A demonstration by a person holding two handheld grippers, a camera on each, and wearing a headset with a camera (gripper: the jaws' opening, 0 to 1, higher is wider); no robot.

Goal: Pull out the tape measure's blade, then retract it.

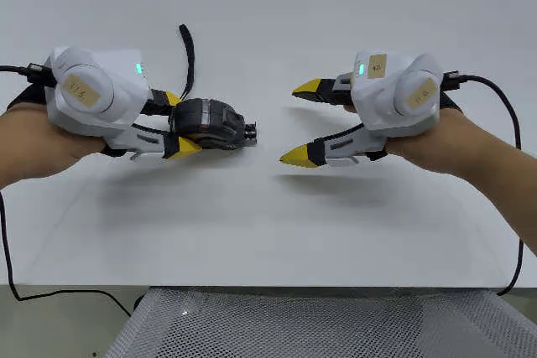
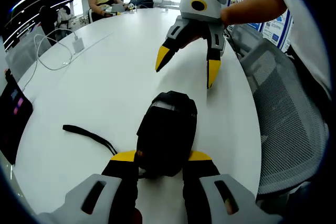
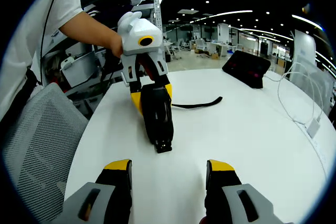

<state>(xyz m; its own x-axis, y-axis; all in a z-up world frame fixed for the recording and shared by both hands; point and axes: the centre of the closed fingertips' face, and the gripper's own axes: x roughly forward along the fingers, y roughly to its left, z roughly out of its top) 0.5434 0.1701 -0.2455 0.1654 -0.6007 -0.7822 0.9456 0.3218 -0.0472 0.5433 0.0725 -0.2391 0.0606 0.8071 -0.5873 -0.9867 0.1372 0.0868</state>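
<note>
- The white table (image 1: pixel 268 232) spread across most of the head view, and the grey mesh chair (image 1: pixel 336 324) ran along the bottom edge.
- The left gripper (image 1: pixel 179 122) sat at the left of the frame. Its yellow-tipped jaws were drawn in against both sides of the tape measure's case, so I read that as a firm hold.
- The right gripper (image 1: pixel 291 123) sat at the right of the frame, pointing back toward the left one. Its jaws were spread wide with nothing between them, and it was near the tape measure but clearly apart from it.
- The tape measure (image 1: pixel 214 123), a dark case, lay left of centre in the head view, resting on or just above the table; I could not tell which. In the left gripper view it rose from between the jaws at bottom centre.
- The black strap (image 1: pixel 186 52) trailed away from the case toward the upper left of the head view and lay loose on the table.
- The blade hook (image 1: pixel 250 132) showed as a small dark tab at the case's mouth, facing the right gripper. No length of blade showed beyond it.
- My judgement: the case was secured, but the pull had not begun. The right jaws had yet to reach the hook, pinch it and draw the blade out, and the retraction came after that, so nearly the whole task was left.
</note>
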